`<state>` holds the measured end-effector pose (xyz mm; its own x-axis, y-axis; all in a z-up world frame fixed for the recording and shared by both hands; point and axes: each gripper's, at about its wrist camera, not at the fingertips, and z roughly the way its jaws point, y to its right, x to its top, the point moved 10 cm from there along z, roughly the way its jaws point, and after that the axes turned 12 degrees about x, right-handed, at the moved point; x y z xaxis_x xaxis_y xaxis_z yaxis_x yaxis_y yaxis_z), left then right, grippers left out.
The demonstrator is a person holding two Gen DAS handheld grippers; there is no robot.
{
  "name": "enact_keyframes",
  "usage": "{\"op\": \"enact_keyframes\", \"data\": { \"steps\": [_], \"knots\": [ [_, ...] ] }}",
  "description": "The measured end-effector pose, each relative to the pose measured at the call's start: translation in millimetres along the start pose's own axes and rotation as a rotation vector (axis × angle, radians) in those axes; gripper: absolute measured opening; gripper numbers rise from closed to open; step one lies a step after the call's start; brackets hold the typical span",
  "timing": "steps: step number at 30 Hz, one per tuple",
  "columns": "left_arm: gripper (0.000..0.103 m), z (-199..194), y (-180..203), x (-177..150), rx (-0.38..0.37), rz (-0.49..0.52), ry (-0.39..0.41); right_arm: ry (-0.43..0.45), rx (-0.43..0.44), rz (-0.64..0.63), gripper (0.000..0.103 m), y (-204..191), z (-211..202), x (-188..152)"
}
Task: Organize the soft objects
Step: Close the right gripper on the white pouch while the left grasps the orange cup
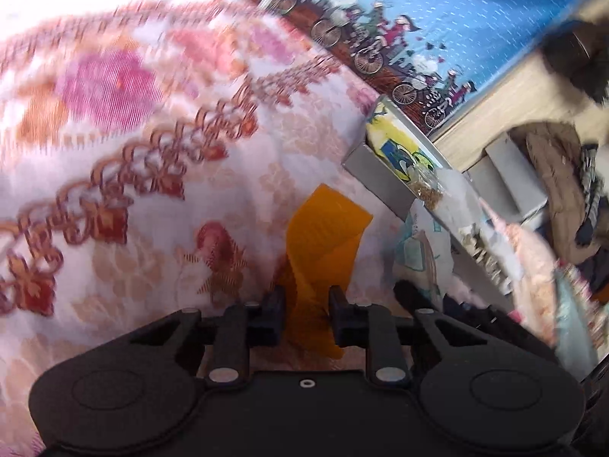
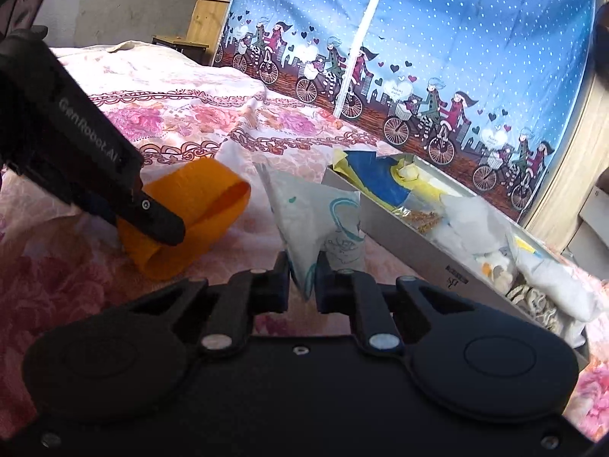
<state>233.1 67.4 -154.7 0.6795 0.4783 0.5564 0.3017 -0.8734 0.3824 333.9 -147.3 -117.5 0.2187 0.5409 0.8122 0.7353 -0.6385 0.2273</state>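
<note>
left gripper: jaws narrow, pinched on the orange cloth, which rests on the floral bedspread. right gripper: jaws nearly together, clamped on the pale printed cloth, lifted into a peak. grey box just beside, on the bed: holds a blue-and-yellow cloth, white cloths, a patterned piece at the near end.

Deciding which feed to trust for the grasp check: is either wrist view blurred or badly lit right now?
Left wrist view: motion blur smears the floral bedspread, though the orange cloth in the left gripper stays readable. Right wrist view: sharp and sunlit, the pale printed cloth clearly pinched in the right gripper; fisheye bending curves the blue curtain in both.
</note>
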Motion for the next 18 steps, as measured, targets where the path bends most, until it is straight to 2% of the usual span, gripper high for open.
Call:
{"op": "enact_keyframes", "data": {
  "steps": [7,9,11,14,17,18],
  "knots": [
    [0.017,-24.5,33.3,-7.2,0.124,0.341,0.205,0.017,-0.027,-0.043,0.007,1.9,-10.5,9.3],
    [0.016,-27.9,41.8,-13.2,0.169,0.448,0.243,0.020,-0.031,-0.044,0.007,4.4,-12.7,11.5],
    [0.016,-29.3,48.2,-21.2,0.197,0.522,0.245,0.026,-0.031,-0.038,0.007,7.0,-15.1,12.7],
    [0.017,-31.3,51.1,-29.2,0.247,0.574,0.248,0.032,-0.032,-0.028,0.007,9.9,-15.3,13.4],
    [0.021,-32.2,47.5,-33.7,0.292,0.584,0.233,0.033,-0.032,-0.025,0.007,13.1,-13.8,15.9],
    [0.027,-32.7,45.9,-34.6,0.301,0.577,0.228,0.032,-0.031,-0.024,0.007,13.0,-13.9,15.8]
  ]
}}
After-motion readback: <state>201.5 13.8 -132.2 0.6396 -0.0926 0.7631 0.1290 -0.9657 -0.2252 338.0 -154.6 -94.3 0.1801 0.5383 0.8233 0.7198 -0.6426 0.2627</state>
